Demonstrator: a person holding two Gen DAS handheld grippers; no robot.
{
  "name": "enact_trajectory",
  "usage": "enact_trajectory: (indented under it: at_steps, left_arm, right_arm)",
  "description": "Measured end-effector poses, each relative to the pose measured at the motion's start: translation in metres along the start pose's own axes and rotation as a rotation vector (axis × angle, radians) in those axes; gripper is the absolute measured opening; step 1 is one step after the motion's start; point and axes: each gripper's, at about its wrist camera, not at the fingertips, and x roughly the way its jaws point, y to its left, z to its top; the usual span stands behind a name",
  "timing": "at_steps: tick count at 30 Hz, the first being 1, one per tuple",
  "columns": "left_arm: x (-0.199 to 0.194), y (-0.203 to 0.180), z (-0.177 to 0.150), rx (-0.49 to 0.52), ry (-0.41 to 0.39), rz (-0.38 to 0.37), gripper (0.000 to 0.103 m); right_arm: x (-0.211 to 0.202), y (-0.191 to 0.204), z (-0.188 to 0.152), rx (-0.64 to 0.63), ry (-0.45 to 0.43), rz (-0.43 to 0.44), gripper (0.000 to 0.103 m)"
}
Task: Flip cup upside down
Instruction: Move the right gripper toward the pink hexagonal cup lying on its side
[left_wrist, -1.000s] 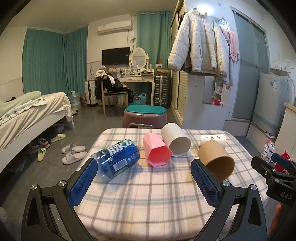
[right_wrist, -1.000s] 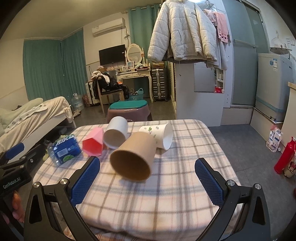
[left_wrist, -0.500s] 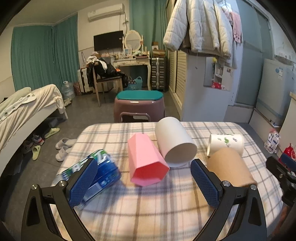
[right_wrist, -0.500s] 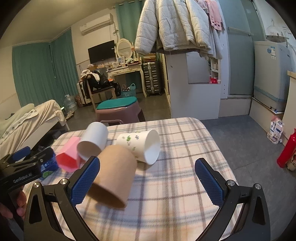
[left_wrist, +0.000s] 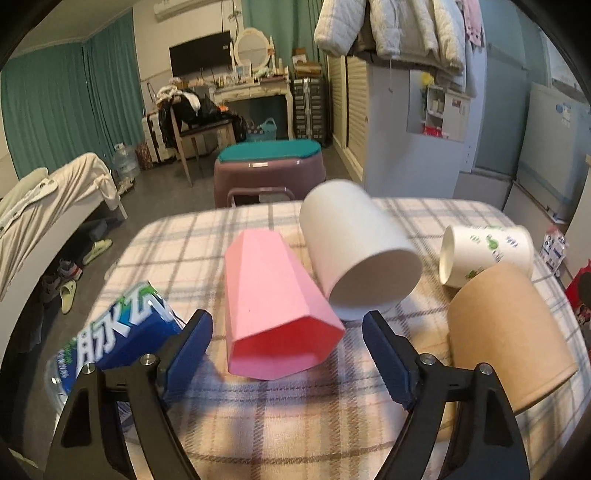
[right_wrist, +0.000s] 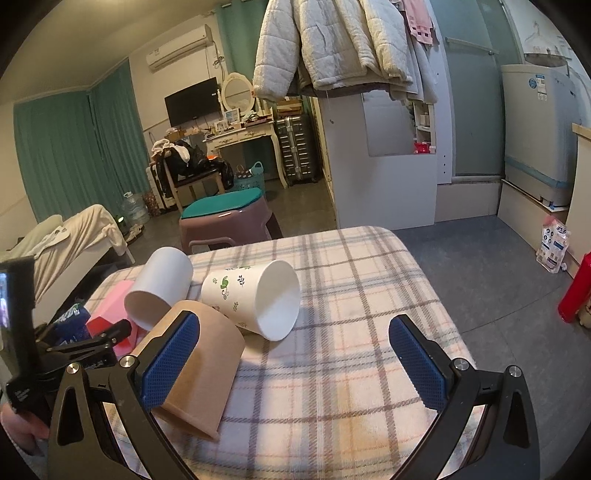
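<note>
Several cups lie on their sides on the plaid table (left_wrist: 303, 413). A pink faceted cup (left_wrist: 273, 306) lies with its mouth toward me, just beyond my open left gripper (left_wrist: 287, 350). A plain white cup (left_wrist: 354, 254) lies to its right. A white cup with green leaf print (right_wrist: 255, 295) lies ahead of my open right gripper (right_wrist: 295, 354), mouth toward me. A brown paper cup (right_wrist: 199, 365) lies beside the right gripper's left finger. It also shows in the left wrist view (left_wrist: 506, 332), as does the leaf-print cup (left_wrist: 487, 254).
A blue-labelled bottle (left_wrist: 118, 332) lies on the table's left side by the left gripper. A purple stool with a teal cushion (left_wrist: 269, 170) stands beyond the far edge. A bed (left_wrist: 44, 206) is at the left. The left gripper's body (right_wrist: 55, 350) shows in the right wrist view.
Both grippers have moved forward over the table and stayed open. The left one has closed in on the pink cup. The right one now has the leaf-print cup ahead of it.
</note>
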Motion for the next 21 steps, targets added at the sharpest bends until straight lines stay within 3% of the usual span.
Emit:
enact_trajectory:
  at_steps: [1,3,11,21]
  left_arm:
    - [0.002,0.001,-0.001,-0.003,0.005,-0.005,0.076]
    - [0.004,0.001,-0.002,-0.002,0.015,-0.002,0.071]
    - [-0.007,0.003,-0.01,-0.001,0.026,-0.022,0.07]
    - [-0.061,-0.005,-0.041,0.016,0.032,-0.081,0.069]
  right_arm:
    - [0.001,0.0,0.0,0.001,0.002,0.0,0.103]
    - [0.003,-0.002,0.0,0.009,0.006,-0.004,0.103]
    - [-0.003,-0.002,0.001,0.019,0.0,-0.009,0.103]
    - [-0.036,0.011,-0.004,0.003,-0.02,0.012,0.103]
